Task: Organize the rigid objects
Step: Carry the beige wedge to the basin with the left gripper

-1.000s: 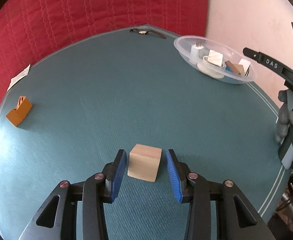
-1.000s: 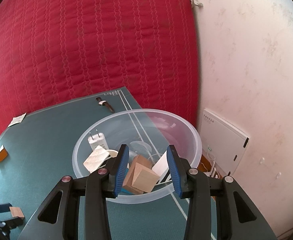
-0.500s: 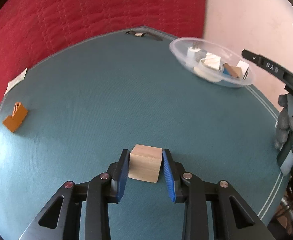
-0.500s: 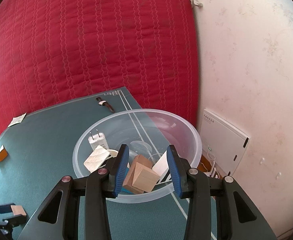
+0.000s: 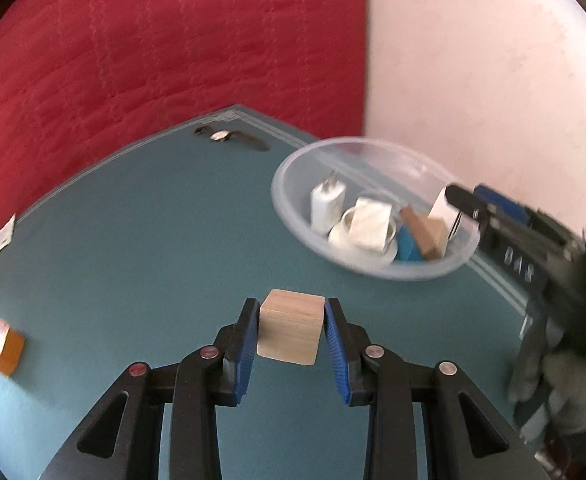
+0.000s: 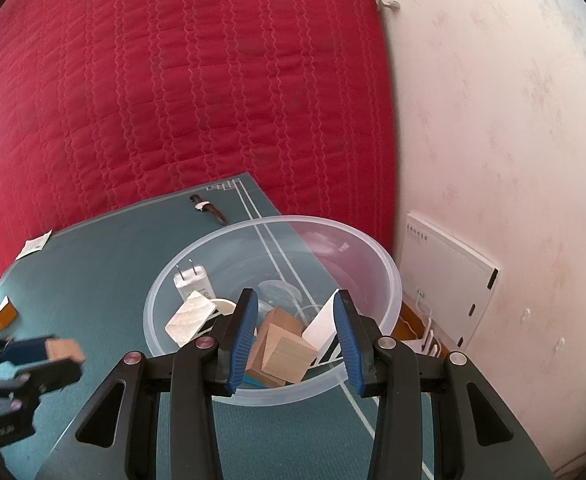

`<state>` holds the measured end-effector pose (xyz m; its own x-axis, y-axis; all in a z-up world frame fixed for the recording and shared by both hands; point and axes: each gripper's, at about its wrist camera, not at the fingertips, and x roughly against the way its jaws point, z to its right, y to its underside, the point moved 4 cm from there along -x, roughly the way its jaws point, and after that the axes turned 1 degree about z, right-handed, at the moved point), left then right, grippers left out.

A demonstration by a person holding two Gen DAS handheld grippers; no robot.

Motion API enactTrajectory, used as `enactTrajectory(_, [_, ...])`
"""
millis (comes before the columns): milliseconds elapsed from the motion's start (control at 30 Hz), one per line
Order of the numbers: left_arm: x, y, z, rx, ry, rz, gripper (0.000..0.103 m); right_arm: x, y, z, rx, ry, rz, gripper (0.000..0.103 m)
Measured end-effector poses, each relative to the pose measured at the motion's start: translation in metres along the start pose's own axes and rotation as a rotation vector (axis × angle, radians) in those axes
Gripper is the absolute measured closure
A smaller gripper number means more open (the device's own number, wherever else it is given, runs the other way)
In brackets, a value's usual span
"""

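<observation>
A plain wooden cube (image 5: 289, 328) is pinched between the 2 blue pads of the left gripper (image 5: 291, 338), both pads pressed flat against its sides, so that one is clamped tight. From the right wrist view the cube seems to be held clear of the teal mat (image 5: 153, 240), though the blur makes that hard to call. The clear plastic bowl (image 5: 425, 274) is taken as the landmark here: the gripped cube is seen in front of it and to its left, near but not touching.

The right gripper (image 6: 295, 336) is held with its fingers spread wide and nothing between them, poised over the near rim of the bowl. Inside the bowl a white plug adapter (image 6: 193, 280) is seen at the left, a pale white-ish block (image 6: 189, 316) just in front of it, 2 wooden blocks (image 6: 285, 350) leaning together near the front wall, and a white card-like piece (image 6: 325, 326) to their right. Something blue is tucked under the wood, too hidden to name.

Beyond the bowl, near the mat's far corner, a wristwatch (image 6: 209, 209) is laid flat. Far left of the bowl an orange block (image 5: 7, 354) is sat near the mat edge, and a paper slip (image 6: 35, 244) is seen further back on that side.
</observation>
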<state>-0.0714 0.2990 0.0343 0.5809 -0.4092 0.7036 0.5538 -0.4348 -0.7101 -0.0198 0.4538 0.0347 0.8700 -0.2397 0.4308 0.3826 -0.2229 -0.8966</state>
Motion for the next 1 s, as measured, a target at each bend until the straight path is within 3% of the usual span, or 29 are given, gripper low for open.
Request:
enactTrajectory(300, [-0.030,-0.036,0.010,0.007,0.061,0.005,0.069,-0.003,0.001,0.004,-0.029,-0.009,-0.015,0.062])
enactTrajectory(567, [-0.058,-0.047,0.014,0.019,0.076,-0.026,0.069,-0.006,0.002,0.004,-0.047,-0.017,-0.024,0.062])
enactTrajectory(1000, [-0.078,-0.076,0.014,0.052,0.092,0.024,0.068,-0.006,0.003,0.007,-0.049,-0.033,-0.031,0.062])
